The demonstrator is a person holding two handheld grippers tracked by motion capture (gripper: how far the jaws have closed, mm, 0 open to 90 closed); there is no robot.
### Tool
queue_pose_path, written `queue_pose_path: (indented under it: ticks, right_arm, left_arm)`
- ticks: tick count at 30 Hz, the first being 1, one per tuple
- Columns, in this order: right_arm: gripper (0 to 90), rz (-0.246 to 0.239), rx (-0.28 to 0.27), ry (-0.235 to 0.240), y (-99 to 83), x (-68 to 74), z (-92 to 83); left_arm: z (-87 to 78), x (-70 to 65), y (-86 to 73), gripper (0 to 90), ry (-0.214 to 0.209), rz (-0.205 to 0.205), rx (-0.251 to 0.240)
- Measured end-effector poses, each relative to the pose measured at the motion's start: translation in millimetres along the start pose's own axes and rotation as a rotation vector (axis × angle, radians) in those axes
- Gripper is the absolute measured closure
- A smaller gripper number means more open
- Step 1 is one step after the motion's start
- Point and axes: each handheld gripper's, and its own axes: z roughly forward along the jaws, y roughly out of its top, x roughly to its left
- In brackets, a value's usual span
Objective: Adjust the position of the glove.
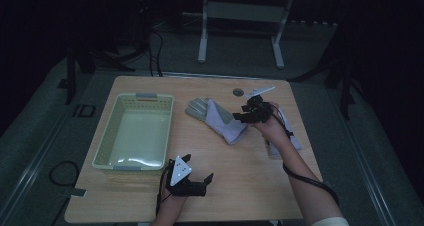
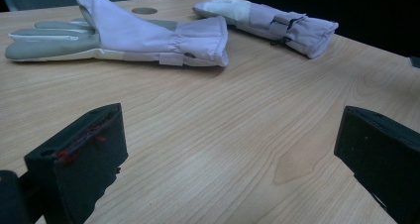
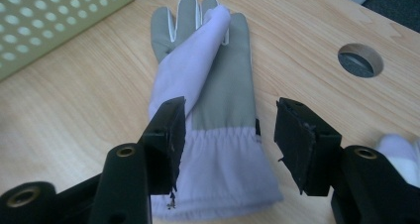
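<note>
Wooden table (image 1: pixel 225 186) first, pale basket (image 1: pixel 134 131) on its left side. In the middle lies a grey and lilac glove (image 3: pixel 208 110), flat, a second glove (image 2: pixel 277 23) well apart behind. Right gripper (image 3: pixel 230 135) straddles the first glove's cuff, jaws parted, pads not pressing. Left gripper (image 2: pixel 223 154) gapes wide over bare wood, holding nothing.

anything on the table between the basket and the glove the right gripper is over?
Nothing: bare wood runs between the basket and the glove in the high view. The right gripper view shows the same gap bare.
</note>
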Motion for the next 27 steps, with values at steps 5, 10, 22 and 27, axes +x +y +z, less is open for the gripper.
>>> queue_pose_path:
  ticks: [5, 10, 22, 27]
  right_arm:
    - [47.9, -0.045, 0.020, 0.019, 3.3, 2.1, 20.2]
    - [51.1, -0.095, 0.046, -0.007, 0.8, 3.0, 39.9]
    - [47.3, -0.116, 0.162, -0.016, -4.5, 1.1, 83.1]
    - [45.2, -0.134, 0.174, -0.027, -4.9, 3.8, 87.3]
  left_arm:
    - [0.0, 0.0, 0.0, 0.0, 0.000, -0.002, 0.000]
    - [0.0, 0.0, 0.0, 0.0, -0.001, -0.004, 0.001]
    - [-0.2, 1.3, -0.1, 0.0, -0.006, -0.015, 0.000]
    - [0.0, 1.5, 0.0, 0.0, -0.005, -0.018, 0.001]
